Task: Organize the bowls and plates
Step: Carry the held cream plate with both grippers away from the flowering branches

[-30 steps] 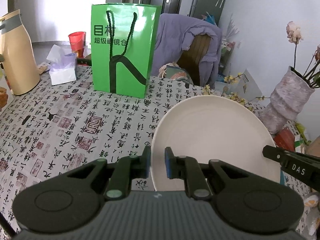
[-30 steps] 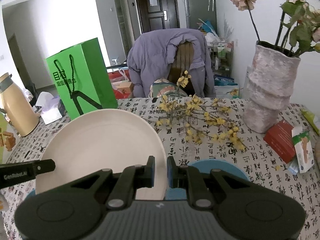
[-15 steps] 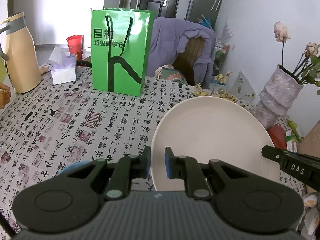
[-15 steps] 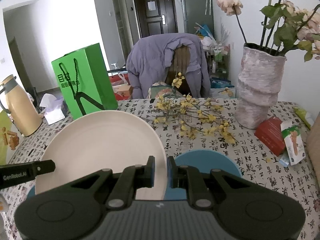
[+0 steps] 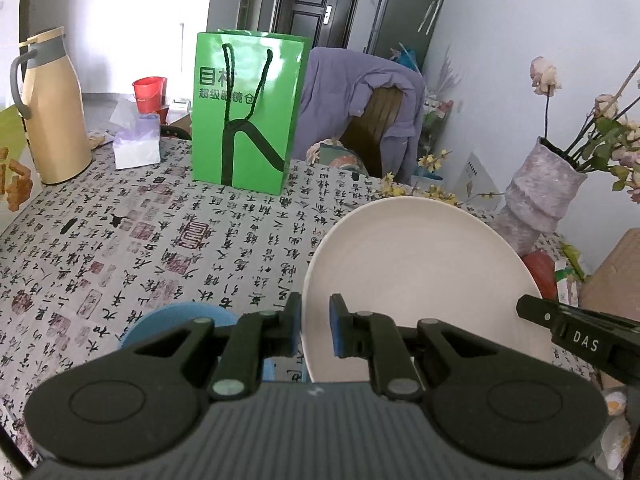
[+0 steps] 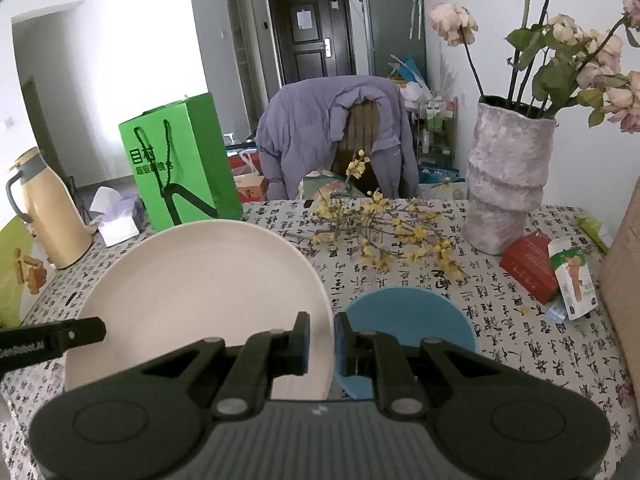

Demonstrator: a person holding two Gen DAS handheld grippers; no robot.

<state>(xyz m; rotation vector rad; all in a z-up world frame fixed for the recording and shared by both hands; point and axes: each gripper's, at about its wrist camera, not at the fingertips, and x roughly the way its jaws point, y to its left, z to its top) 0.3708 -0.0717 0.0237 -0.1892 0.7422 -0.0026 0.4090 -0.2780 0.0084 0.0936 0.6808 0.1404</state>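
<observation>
Blue-padded fingers (image 5: 334, 330) of the left gripper (image 5: 315, 330) pinch the near left rim of a cream plate (image 5: 416, 280), while the right gripper (image 6: 321, 344) pinches the opposite rim of the same plate (image 6: 200, 280); both pairs sit narrowly apart with the thin edge between them. Held from two sides, the plate appears lifted and tilted above the calligraphy-print tablecloth (image 5: 120, 240). It looks stiff, smooth and breakable, likely ceramic or melamine, so its glossy rim could slip through a light pinch; the two opposed rim grips seem the safest hold. Below the plate lies a blue dish (image 6: 412, 320), showing to its right in the right wrist view, with a blue edge (image 5: 176, 320) to its left in the left wrist view; whether that is one dish or two cannot be told. Beyond the plate lie yellow blossom sprigs (image 6: 384, 232), with a grey stone-look vase (image 6: 504, 184) and a red box (image 6: 528, 264) to its right. A green paper bag (image 5: 248, 112), tissue pack (image 5: 136, 148) and tan thermos jug (image 5: 52, 108) stand beyond it to the left, well apart.
</observation>
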